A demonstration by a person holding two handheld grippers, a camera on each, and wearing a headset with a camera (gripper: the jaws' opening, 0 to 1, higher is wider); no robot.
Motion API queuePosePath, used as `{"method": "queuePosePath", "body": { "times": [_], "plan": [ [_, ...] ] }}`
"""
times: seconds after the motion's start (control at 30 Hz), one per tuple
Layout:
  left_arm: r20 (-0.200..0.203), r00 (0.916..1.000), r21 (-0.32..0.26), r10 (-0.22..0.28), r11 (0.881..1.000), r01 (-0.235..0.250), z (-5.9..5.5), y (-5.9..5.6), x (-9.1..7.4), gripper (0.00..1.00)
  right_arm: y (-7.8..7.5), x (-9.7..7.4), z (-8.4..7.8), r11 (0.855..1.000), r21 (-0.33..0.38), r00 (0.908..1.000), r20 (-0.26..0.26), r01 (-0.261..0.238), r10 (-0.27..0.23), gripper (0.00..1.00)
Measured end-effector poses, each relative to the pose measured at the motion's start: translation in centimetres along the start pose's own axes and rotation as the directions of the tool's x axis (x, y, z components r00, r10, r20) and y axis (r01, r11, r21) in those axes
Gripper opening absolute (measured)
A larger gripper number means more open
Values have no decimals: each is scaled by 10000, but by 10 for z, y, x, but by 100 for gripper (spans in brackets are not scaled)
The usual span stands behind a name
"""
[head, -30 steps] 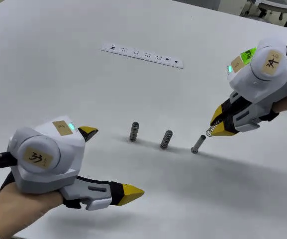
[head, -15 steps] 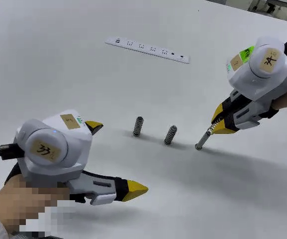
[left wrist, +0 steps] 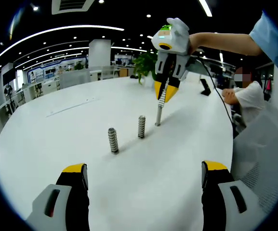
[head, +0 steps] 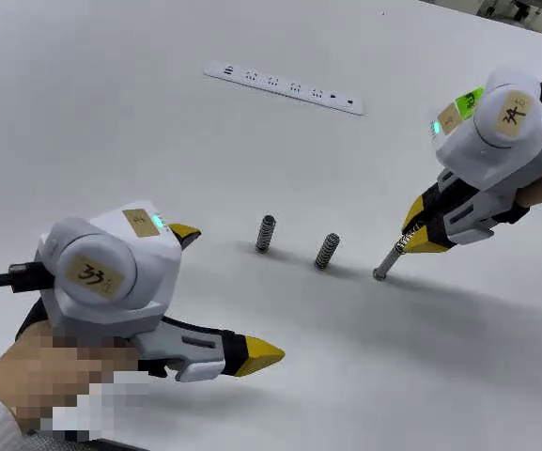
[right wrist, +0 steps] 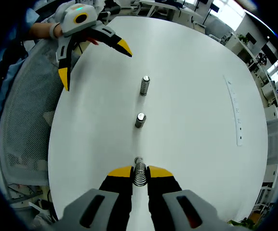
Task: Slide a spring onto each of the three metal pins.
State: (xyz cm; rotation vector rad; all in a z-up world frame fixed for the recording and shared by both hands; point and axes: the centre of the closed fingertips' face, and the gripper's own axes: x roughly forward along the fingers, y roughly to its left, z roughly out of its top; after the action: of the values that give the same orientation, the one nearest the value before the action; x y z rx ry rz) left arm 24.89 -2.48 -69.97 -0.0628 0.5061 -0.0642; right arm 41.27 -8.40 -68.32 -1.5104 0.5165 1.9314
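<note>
Spring (head: pixel 402 242) found pinched between the closed jaws of the right gripper (head: pixel 419 235), lower end met with the top of the third pin (head: pixel 379 272); could not tell whether started over it. Looked a short silvery coil, slanted down toward the pin. Counted the first pin (head: pixel 266 233) and second pin (head: pixel 326 251) already sleeved, upright in a row beside it on the white table (head: pixel 111 141). Judged two of three done, one slide left. Noted the left gripper (head: pixel 233 293) spread wide, empty, well apart.
</note>
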Motion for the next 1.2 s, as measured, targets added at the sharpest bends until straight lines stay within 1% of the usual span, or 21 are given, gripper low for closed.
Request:
{"method": "queuePosePath", "body": {
  "times": [0.13, 0.23, 0.37, 0.43, 0.53, 0.7, 0.77, 0.9, 0.97, 1.1, 1.2],
  "plan": [
    [3, 10000, -32, -11, 10000, 11, 1, -2, 0, 100, 0, 1, 1, 10000, -22, 10000, 7, -12, 12, 12],
    [-39, 10000, -40, -33, 10000, 33, -1, -1, 1, 100, -1, 3, 0, 10000, -47, 10000, -43, -56, 56, 12],
    [-104, 9999, -48, -53, 10000, 52, -1, -2, 1, 100, -1, 7, -1, 9999, -103, 9999, -104, -132, 131, 12],
    [-119, 9999, -56, -70, 10000, 70, -3, -1, 2, 100, -1, 9, -2, 9997, -144, 9997, -167, -179, 176, 12],
    [-122, 9999, -75, -87, 9999, 86, -2, -1, 2, 100, -2, 12, -3, 9995, -140, 9994, -228, -266, 263, 12],
    [-126, 9998, -97, -128, 9999, 127, -1, -3, 2, 100, -5, 20, -5, 9992, -141, 9987, -339, -387, 382, 12],
    [-137, 9998, -106, -119, 9999, 118, -4, 0, 2, 100, -3, 23, -6, 9989, -138, 9983, -373, -445, 440, 12],
    [-96, 9999, -157, -138, 9998, 136, -2, -1, 2, 100, -2, 30, -8, 9982, -230, 9970, -553, -558, 544, 12],
    [-109, 9998, -161, -162, 9997, 160, -3, -1, 2, 100, -1, 33, -9, 9979, -295, 9965, -627, -576, 557, 12],
    [-100, 9997, -217, -228, 9995, 226, -2, -2, 2, 100, 0, 40, -11, 9971, -315, 9953, -699, -696, 672, 12],
    [-118, 9996, -237, -260, 9994, 257, -4, -1, 2, 100, 0, 44, -10, 9969, -349, 9950, -735, -704, 677, 13]
  ]
}}
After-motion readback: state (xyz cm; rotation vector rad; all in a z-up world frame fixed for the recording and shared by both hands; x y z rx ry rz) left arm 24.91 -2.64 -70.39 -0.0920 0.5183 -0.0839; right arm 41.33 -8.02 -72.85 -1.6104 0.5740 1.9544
